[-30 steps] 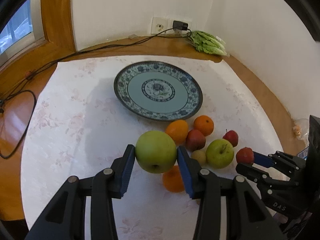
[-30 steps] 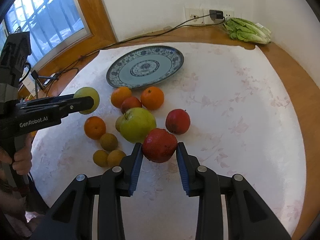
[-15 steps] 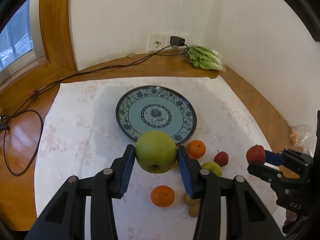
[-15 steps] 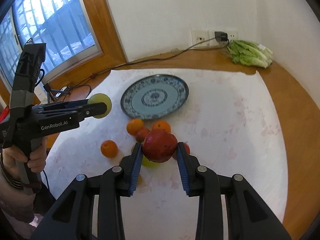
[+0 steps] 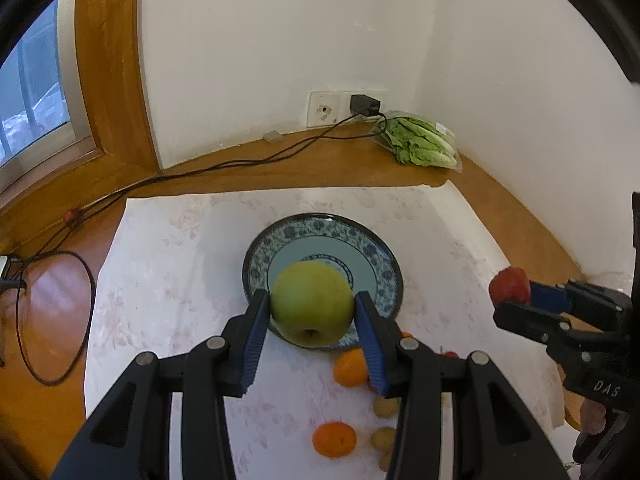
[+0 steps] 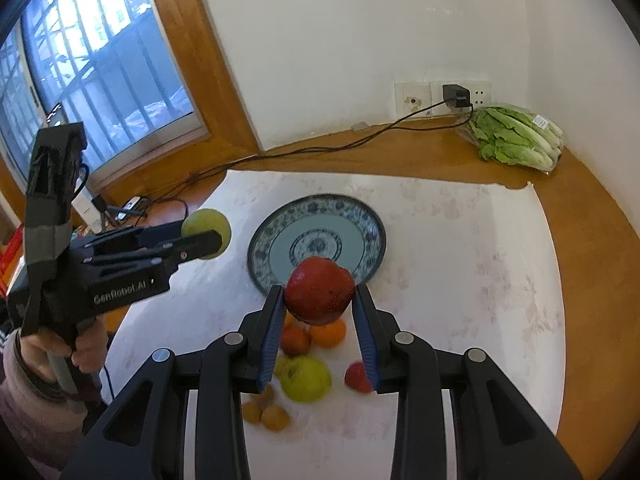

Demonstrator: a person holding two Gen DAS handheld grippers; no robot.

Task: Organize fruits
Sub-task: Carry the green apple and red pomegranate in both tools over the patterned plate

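Two grippers hung above the plate (image 5: 384, 256) at frame centre: the left gripper (image 5: 312, 310) clamped a green apple (image 5: 312, 304), the right gripper (image 6: 318, 294) a red apple (image 6: 320, 290). Risk: either round fruit, released high, could roll off the shallow rim onto the oranges (image 5: 350, 368) below.

Both tongs have risen, carrying green apple (image 5: 312, 305) and red apple (image 6: 319, 290) high above the table.

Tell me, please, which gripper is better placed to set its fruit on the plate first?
Probably the right gripper: its red apple hangs near the plate rim, while the left gripper holds its green apple farther off.
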